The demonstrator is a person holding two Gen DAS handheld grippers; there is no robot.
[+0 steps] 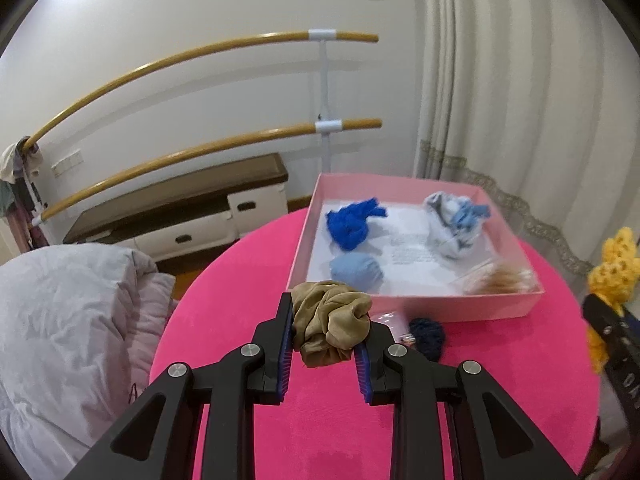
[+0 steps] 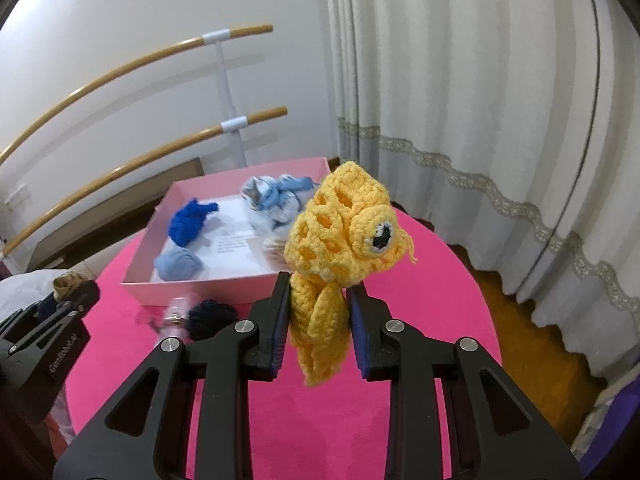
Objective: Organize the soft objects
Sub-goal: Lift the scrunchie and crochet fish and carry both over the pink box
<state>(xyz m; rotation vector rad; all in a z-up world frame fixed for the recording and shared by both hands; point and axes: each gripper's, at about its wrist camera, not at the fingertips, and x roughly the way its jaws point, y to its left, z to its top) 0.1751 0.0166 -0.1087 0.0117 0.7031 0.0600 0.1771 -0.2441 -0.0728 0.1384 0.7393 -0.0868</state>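
Observation:
My left gripper (image 1: 326,316) is shut on a crumpled tan cloth (image 1: 330,320), held above the round pink table (image 1: 280,420) just in front of the pink box (image 1: 416,308). My right gripper (image 2: 318,300) is shut on a yellow crochet fish (image 2: 344,236) with a black eye, lifted over the pink table (image 2: 420,360); this yellow fish (image 1: 612,268) also shows at the right edge of the left wrist view. Inside the pink box (image 2: 192,290) lie a dark blue knit piece (image 1: 354,222), a light blue bundle (image 1: 356,270), a white and blue cloth (image 1: 456,224) and a blurred brown fluffy thing (image 1: 500,280).
A dark navy knit item (image 1: 428,336) and a small pink packet (image 2: 176,314) lie on the table before the box. A grey duvet (image 1: 68,320) is at the left, a low cabinet (image 1: 180,208) and wooden barres (image 1: 200,56) behind, and curtains (image 2: 460,100) at the right.

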